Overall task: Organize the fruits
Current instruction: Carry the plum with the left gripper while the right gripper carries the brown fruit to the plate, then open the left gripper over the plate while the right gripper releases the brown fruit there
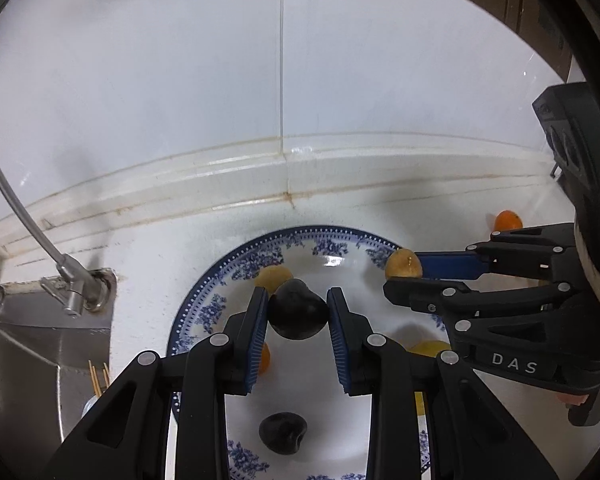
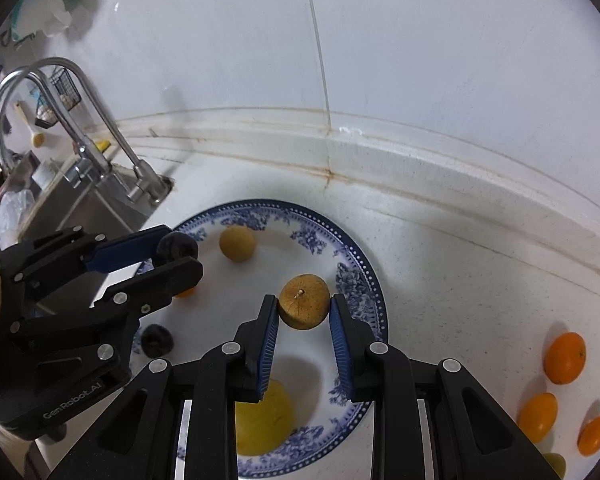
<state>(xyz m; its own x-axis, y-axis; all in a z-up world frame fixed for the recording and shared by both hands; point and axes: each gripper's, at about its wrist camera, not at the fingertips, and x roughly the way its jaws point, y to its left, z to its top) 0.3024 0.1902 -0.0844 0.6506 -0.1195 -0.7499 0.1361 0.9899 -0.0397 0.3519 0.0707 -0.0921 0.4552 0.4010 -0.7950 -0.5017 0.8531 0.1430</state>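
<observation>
Over the plate [image 2: 360,280], your DAS-marked right gripper [image 2: 303,308] clamps a longan [image 2: 303,301]; your GenRobot.AI-marked left gripper [image 1: 298,312] clamps one of two dark fruits [image 1: 297,312].

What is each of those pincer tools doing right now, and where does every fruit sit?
Left hand-held gripper: shut on dark fruit, above plate.
Right hand-held gripper: shut on brown fruit.
Second dark fruit: lying on plate.
Yellow fruit: on plate.
Three orange fruits: on counter, off plate.

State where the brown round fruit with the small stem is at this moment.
The brown fruit sits clamped in the right tool, over the right side of the blue-patterned plate, across from the dark fruit in the left tool.
</observation>
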